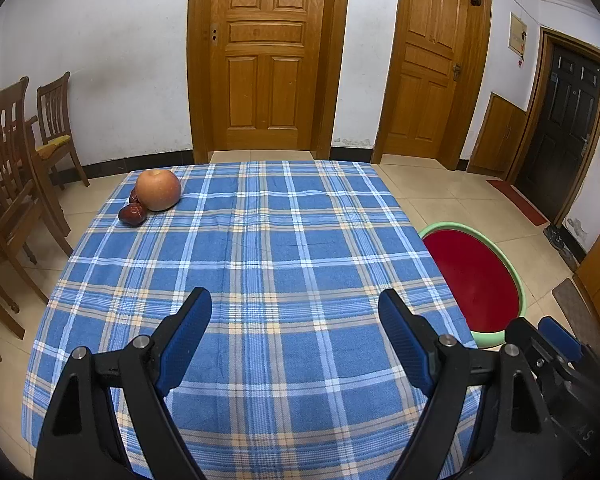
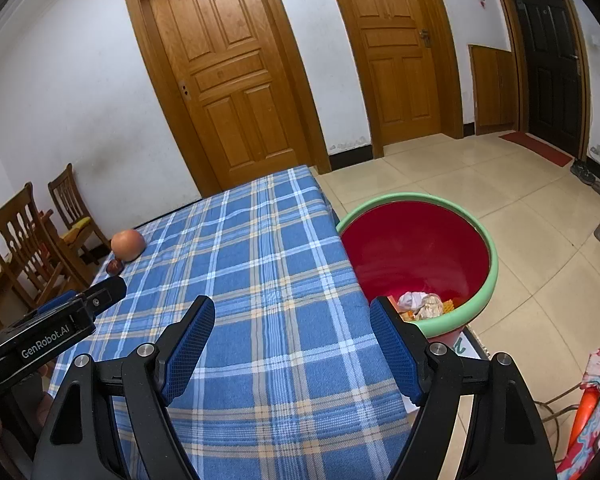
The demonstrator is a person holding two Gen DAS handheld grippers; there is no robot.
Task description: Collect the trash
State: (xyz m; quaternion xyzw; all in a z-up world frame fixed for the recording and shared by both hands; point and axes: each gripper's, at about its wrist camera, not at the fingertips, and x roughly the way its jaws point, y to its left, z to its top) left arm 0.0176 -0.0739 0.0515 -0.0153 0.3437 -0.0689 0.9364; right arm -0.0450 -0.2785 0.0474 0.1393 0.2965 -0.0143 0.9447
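Red bin (image 2: 416,248) with green rim stands upright on the floor, just beside the table's right edge – crumpled paper trash (image 2: 422,304) and orange scraps lie at its bottom, partly hidden by the rim.

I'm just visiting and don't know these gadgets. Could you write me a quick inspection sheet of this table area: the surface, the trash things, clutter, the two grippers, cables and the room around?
Surface: table under a blue plaid cloth, mostly bare.
Job's things: red bin with green rim on the floor beside the table; crumpled paper and other scraps lie inside.
Clutter: an apple at the far left corner, small dark red fruits touching it.
Grippers: left gripper open, nothing between its jaws; right gripper open, also empty; both hover over the near edge.
Cables: a cord on the floor at right.
Surroundings: wooden doors, a dark door, wooden chairs, tiled floor.
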